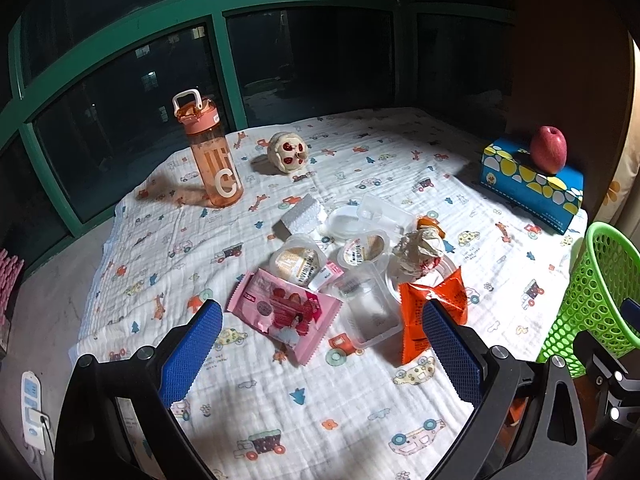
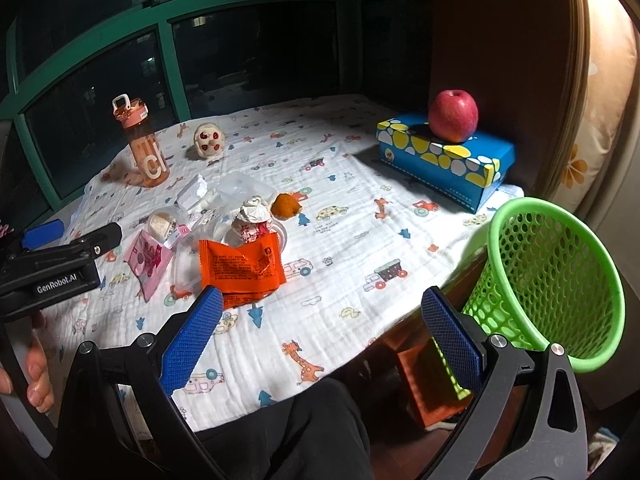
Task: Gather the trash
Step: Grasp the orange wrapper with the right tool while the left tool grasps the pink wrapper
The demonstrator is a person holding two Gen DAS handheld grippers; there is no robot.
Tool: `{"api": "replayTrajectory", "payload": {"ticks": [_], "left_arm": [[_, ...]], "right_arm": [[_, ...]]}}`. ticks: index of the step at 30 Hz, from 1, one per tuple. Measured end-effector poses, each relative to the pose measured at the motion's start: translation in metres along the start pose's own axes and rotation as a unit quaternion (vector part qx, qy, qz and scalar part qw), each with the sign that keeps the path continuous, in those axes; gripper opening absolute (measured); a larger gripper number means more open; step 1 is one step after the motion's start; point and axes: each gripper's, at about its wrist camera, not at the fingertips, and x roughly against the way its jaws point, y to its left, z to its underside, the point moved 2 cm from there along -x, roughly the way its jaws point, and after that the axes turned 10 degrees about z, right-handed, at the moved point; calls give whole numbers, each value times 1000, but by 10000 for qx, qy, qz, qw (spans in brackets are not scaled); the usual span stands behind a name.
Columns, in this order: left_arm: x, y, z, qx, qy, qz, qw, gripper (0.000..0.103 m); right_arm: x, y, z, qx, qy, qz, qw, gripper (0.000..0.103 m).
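Dark window panes back a table spread with a cartoon-print cloth (image 1: 280, 420), where the trash sits in a heap near the middle. Both grippers stand wide open and empty. From the left gripper (image 1: 320, 344), the pink wrapper (image 1: 284, 312) lies straight ahead between the jaws, its long axis slanting toward the near right. The orange wrapper (image 2: 240, 268) lies just ahead-left of the right gripper (image 2: 320, 328). A green basket (image 2: 556, 280) stands off the table's right edge, nearer the right gripper
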Motion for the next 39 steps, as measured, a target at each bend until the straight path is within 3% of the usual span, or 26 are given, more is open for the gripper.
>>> {"api": "replayTrajectory", "payload": {"ticks": [16, 27, 39], "left_arm": [[-11, 39, -16, 211, 27, -84, 9997, 97], [-26, 74, -20, 382, 100, -44, 9992, 97], [-46, 102, 0, 625, 412, -54, 9972, 97]], "right_arm": [[-46, 35, -4, 274, 338, -838, 9955, 98], [-89, 61, -14, 505, 476, -1113, 9914, 98], [-127, 86, -19, 719, 721, -1303, 9862, 98]]}}
